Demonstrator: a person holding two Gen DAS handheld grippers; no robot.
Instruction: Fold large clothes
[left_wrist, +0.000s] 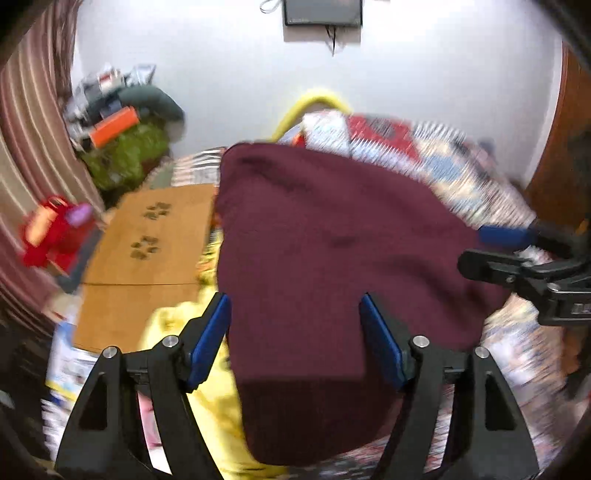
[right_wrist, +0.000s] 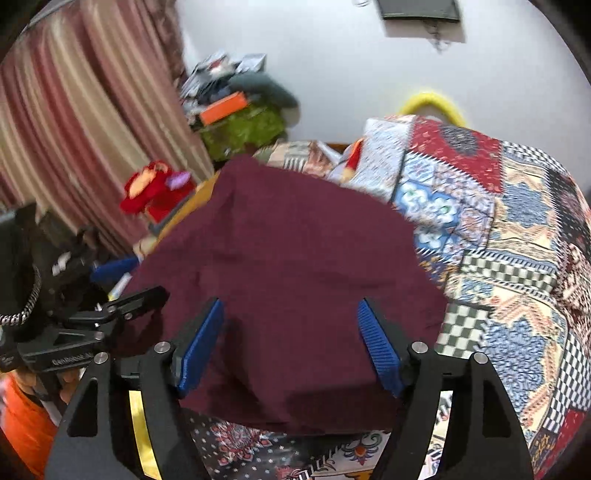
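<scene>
A large maroon garment (left_wrist: 332, 251) lies folded into a rough rectangle on the patterned bedspread (right_wrist: 517, 240); it also shows in the right wrist view (right_wrist: 288, 266). My left gripper (left_wrist: 295, 339) is open just above its near left part, holding nothing. My right gripper (right_wrist: 291, 339) is open over its near edge, holding nothing. The right gripper also shows at the right of the left wrist view (left_wrist: 517, 258), and the left gripper at the left of the right wrist view (right_wrist: 92, 314).
A yellow cloth (left_wrist: 207, 387) lies under the garment's left side. An orange mat with paw prints (left_wrist: 147, 240) lies to the left. A red toy (right_wrist: 155, 188), striped curtains (right_wrist: 74, 129) and a clutter pile (right_wrist: 236, 122) stand at far left. A patterned pillow (right_wrist: 388, 158) lies behind.
</scene>
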